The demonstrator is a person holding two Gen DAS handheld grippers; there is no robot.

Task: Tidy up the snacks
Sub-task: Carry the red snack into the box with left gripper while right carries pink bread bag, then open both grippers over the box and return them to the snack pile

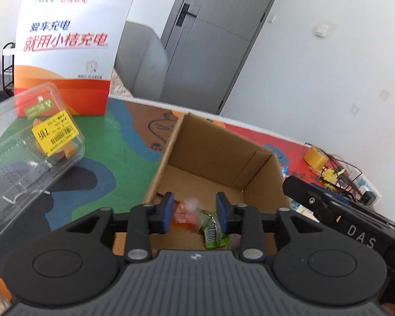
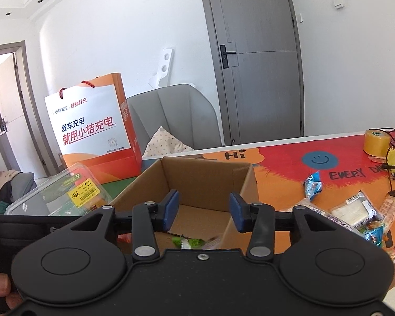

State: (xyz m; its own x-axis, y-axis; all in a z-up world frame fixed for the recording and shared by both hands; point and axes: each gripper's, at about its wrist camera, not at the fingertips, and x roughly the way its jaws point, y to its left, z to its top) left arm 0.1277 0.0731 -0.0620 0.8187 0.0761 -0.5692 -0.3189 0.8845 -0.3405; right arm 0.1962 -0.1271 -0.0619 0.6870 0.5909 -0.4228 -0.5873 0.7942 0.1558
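Note:
An open cardboard box (image 1: 210, 152) (image 2: 197, 181) stands on the colourful table mat. On its floor lie an orange snack packet (image 1: 183, 217) and a green snack packet (image 1: 213, 230) (image 2: 188, 242). My left gripper (image 1: 194, 212) is open above the box's near edge, with the orange packet blurred between its fingers but not clamped. My right gripper (image 2: 204, 210) is open and empty over the same box. Several loose snack packets (image 2: 352, 210) lie on the mat to the right of the box.
A clear plastic clamshell container (image 1: 34, 152) (image 2: 73, 194) with a yellow label lies left of the box. An orange and white paper bag (image 1: 68, 44) (image 2: 94, 129) stands behind it. A tape roll (image 2: 376, 142) and cables (image 1: 339, 173) sit at the far right.

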